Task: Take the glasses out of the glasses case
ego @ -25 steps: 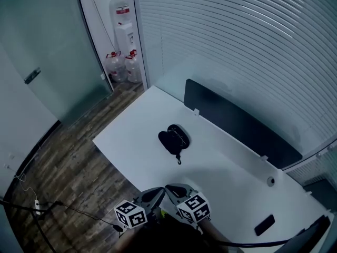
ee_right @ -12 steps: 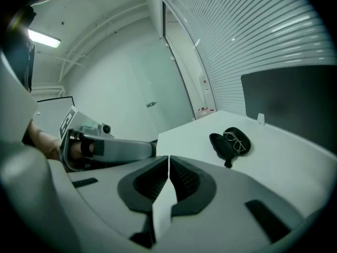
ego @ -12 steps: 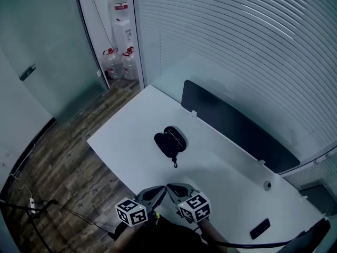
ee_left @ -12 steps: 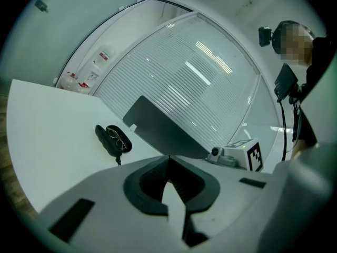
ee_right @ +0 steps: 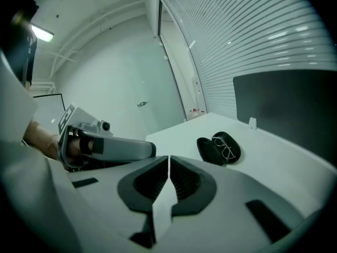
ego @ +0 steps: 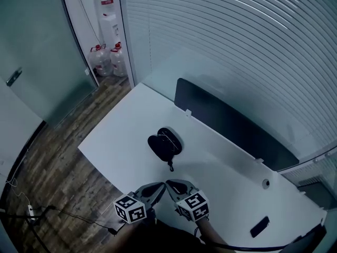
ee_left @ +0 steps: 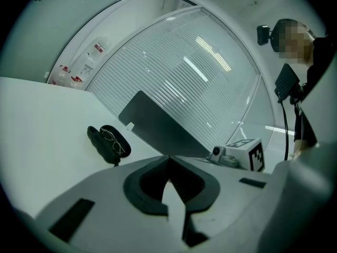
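Note:
A black glasses case (ego: 164, 144) lies open on the white table (ego: 121, 136), and thin-rimmed glasses (ego: 170, 140) rest in its right half. A short pull strap (ego: 170, 166) hangs off the case's near end. My left gripper (ego: 157, 186) and right gripper (ego: 172, 185) hover side by side over the table's near edge, short of the case, both shut and empty. The left gripper view shows the case (ee_left: 107, 144) ahead to the left, beyond the left gripper (ee_left: 168, 157). Ahead to the right of the right gripper (ee_right: 168, 157), the right gripper view shows the case (ee_right: 218, 148) again.
A dark divider panel (ego: 231, 124) stands along the table's far edge. A black phone (ego: 260, 226) lies at the near right, beside a small round grommet (ego: 266, 183). Water bottles (ego: 105, 59) and a dispenser (ego: 108, 15) stand on the wooden floor (ego: 47, 178) far left.
Both grippers have moved forward together toward the case, still shut. The case has not moved on the table; the head view has shifted.

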Motion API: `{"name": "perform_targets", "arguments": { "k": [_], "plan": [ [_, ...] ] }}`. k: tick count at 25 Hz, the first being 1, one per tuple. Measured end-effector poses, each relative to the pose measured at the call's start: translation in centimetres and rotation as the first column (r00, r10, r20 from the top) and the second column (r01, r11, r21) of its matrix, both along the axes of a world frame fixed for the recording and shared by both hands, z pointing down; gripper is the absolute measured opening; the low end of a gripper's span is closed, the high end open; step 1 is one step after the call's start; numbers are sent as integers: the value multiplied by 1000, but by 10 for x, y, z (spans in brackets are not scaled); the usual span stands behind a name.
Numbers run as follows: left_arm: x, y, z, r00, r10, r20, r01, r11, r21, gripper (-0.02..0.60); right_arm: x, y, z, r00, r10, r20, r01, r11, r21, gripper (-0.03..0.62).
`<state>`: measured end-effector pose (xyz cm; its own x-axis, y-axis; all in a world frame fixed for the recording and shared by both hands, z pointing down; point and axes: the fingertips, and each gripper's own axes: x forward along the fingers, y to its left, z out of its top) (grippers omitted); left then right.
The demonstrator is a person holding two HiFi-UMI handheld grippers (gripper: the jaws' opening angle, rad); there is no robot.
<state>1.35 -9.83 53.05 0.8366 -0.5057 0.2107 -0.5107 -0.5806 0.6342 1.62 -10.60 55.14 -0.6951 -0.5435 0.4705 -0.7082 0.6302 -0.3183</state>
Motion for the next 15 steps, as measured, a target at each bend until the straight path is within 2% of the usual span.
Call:
{"name": "perform_targets", "arguments": {
  "k": [9,15],
  "plan": [
    [8,-31,6,997,67,-22,-68,997,-20,0,10,-31,7,996,62,-69,-62,998,7,18],
    [16,-54,6,994,92,-56,-93,996,-12,0,18,-56,12,981,67,-181,-65,998,21,21]
  ]
}}
